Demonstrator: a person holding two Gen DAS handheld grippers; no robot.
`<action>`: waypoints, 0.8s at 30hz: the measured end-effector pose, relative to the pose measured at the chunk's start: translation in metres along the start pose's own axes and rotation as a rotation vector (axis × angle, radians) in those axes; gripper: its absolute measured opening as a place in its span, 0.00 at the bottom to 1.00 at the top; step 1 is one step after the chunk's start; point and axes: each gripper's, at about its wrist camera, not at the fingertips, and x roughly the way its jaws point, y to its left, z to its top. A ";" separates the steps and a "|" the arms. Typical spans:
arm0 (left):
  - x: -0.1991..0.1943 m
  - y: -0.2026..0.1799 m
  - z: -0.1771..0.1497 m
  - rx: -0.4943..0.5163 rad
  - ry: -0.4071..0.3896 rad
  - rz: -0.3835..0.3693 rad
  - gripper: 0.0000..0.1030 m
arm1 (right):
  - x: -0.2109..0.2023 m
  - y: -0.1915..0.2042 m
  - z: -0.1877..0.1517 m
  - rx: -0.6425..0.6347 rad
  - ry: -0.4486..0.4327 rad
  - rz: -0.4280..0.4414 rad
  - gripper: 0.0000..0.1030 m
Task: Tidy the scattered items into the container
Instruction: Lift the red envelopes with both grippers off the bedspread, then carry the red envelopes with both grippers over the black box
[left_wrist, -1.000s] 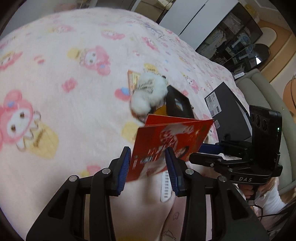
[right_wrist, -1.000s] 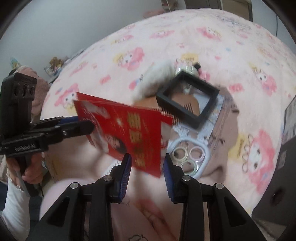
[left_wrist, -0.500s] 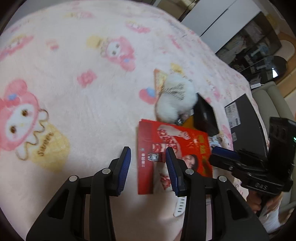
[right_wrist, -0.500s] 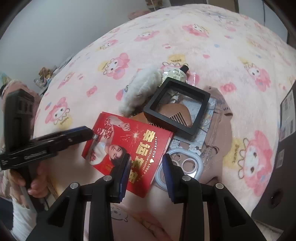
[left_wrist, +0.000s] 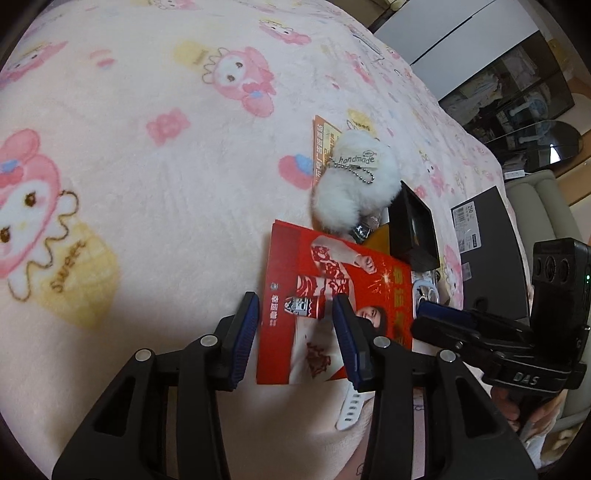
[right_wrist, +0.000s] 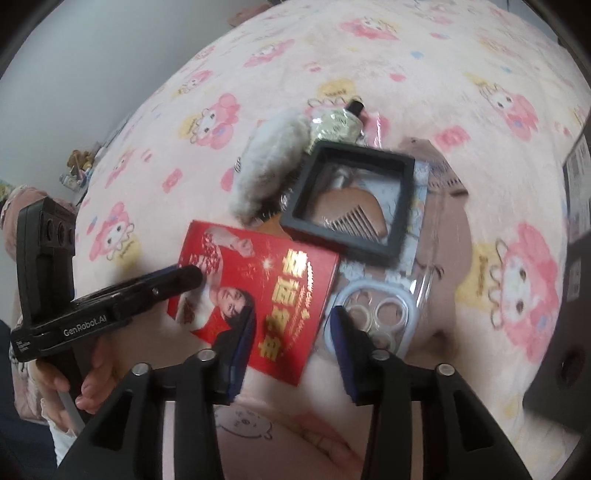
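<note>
My left claw (left_wrist: 295, 325) hangs over the near edge of the red card (left_wrist: 332, 291), released: the card lies flat on the blanket (left_wrist: 129, 184) and neither pad presses it. Its jaws have just been opening a little. My right claw (right_wrist: 291, 339) is released too, jaws just opened wider, with the card's near corner (right_wrist: 273, 306) below the gap and nothing gripped. Both claws tilt steeply down at the card.

All places from the card. Just below its near edge, a white strap (left_wrist: 349, 410) pokes out. On its right side, touching, a clear phone case (right_wrist: 373, 317) with a light blue rim. Beyond the card, a black frame box (right_wrist: 351, 199) with a wooden comb (right_wrist: 347, 210) showing inside, resting on a pale patterned sheet (right_wrist: 421, 206). Left of the box and just past the card's far edge, a white fluffy keychain (left_wrist: 351, 184) tagged "handmade". Past the fluff, a small bottle (right_wrist: 340, 122) with a black cap. An orange leaflet (left_wrist: 321, 144) sticks out from under the fluff. Far right of the card, a dark shoebox (left_wrist: 491, 258). A hand (right_wrist: 92, 384) grips the left claw's handle.
</note>
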 end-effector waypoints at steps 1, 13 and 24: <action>0.000 -0.001 0.000 0.004 0.001 -0.001 0.40 | 0.000 -0.002 -0.001 0.010 0.008 0.021 0.43; -0.002 -0.012 -0.003 0.026 -0.005 0.039 0.40 | 0.011 -0.010 0.006 0.039 0.011 0.102 0.45; -0.074 -0.077 -0.017 0.134 -0.102 -0.001 0.40 | -0.082 0.012 -0.022 0.004 -0.170 0.118 0.42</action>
